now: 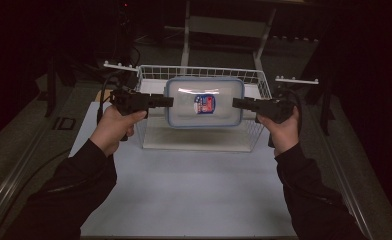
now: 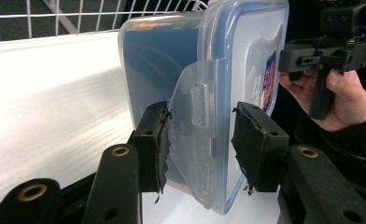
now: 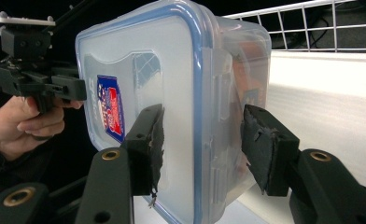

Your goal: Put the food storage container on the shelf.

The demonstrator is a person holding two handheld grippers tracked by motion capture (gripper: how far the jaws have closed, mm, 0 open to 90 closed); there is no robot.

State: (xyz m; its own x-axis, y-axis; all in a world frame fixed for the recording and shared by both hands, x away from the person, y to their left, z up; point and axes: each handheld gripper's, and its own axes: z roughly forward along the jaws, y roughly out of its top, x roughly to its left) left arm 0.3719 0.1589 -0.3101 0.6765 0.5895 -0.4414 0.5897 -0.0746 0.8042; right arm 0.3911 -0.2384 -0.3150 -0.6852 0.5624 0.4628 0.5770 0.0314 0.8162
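So: container hangs between both tongs, long axis running left to right.

High view: the lidded container [image 1: 204,102] sits over the wire basket [image 1: 254,80] at the counter's [image 1: 184,190] far side, left tongs [image 1: 170,101] and right tongs [image 1: 235,103] at its short ends. Left gripper view: jaws straddle the end latch [image 2: 197,135], partly open, with gaps showing. Right gripper view: same, jaws either side of the rim, not clamped.

A white table [image 1: 184,190] in a dark room, metal frame [image 1: 224,25] behind.
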